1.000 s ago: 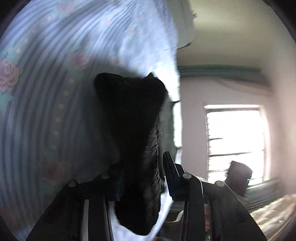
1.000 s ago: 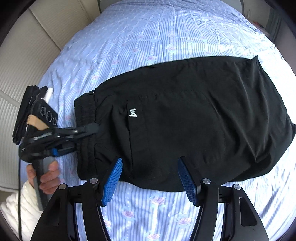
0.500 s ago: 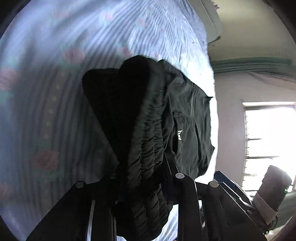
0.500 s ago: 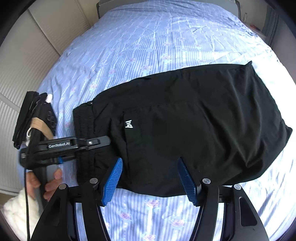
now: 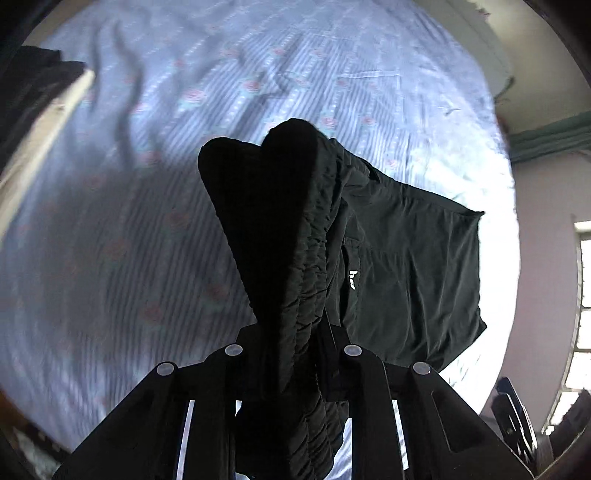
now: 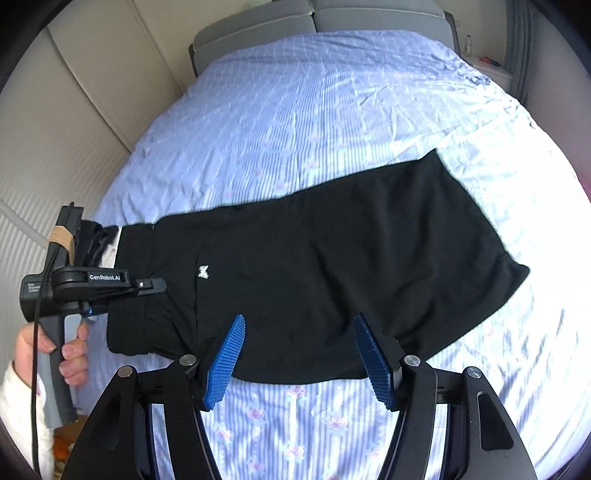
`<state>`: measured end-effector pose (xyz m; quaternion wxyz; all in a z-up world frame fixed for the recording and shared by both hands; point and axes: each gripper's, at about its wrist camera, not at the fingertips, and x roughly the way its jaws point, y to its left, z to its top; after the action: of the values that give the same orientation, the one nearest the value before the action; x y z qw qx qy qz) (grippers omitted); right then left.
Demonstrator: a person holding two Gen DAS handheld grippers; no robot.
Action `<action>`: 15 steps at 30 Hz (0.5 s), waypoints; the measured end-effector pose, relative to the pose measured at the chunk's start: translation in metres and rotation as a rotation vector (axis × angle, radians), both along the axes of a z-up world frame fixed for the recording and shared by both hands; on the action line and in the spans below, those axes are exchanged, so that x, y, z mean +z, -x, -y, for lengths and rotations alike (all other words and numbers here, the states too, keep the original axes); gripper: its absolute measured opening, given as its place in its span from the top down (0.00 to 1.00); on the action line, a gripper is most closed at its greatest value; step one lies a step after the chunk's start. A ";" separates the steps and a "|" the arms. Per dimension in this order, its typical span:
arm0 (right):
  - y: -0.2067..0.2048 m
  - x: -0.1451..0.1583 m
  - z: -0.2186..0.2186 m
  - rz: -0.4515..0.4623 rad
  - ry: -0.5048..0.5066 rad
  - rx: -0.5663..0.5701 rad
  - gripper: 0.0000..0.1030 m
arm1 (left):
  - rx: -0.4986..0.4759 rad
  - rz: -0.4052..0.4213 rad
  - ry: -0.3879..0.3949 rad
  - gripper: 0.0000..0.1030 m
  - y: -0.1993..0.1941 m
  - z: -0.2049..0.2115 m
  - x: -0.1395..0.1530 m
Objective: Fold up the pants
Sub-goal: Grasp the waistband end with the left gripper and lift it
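Black pants [image 6: 332,266] lie folded lengthwise across the blue striped bed sheet [image 6: 332,110], with a small white logo [image 6: 203,272] near the waist. My left gripper [image 6: 151,285] is shut on the elastic waistband [image 5: 295,266] at the left end and lifts it off the sheet; in the left wrist view the waistband bunches between its closed jaws [image 5: 295,343]. My right gripper [image 6: 299,350] is open and empty, hovering above the near edge of the pants. The leg ends [image 6: 491,236] rest flat at the right.
A grey headboard [image 6: 258,22] stands at the far end of the bed. A beige padded wall [image 6: 55,129] runs along the left side. Dark folded clothes [image 6: 92,236] lie at the left edge of the bed. A window [image 5: 583,295] is at the right.
My left gripper has lifted the waistband higher and swung toward the right over the pants. My right gripper has pulled back and up, staying open.
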<state>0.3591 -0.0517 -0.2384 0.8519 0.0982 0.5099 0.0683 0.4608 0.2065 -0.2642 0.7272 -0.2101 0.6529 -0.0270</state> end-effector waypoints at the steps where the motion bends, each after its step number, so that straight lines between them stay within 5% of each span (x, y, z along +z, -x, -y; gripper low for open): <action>1: 0.002 0.005 0.005 0.010 -0.011 -0.001 0.39 | 0.009 -0.007 -0.019 0.81 0.003 0.007 0.006; 5: 0.006 0.026 0.028 0.047 -0.031 -0.002 0.39 | 0.038 -0.039 -0.103 0.81 0.011 0.041 0.028; 10: 0.006 0.049 0.072 0.094 -0.012 0.010 0.39 | 0.021 -0.047 -0.022 0.81 0.001 0.094 0.050; 15: 0.000 0.070 0.123 0.123 0.021 -0.010 0.39 | 0.033 -0.073 -0.029 0.81 -0.023 0.147 0.057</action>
<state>0.3587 -0.1748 -0.1683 0.8829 0.0873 0.4569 0.0644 0.4837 0.0594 -0.2074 0.7063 -0.2111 0.6757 0.0022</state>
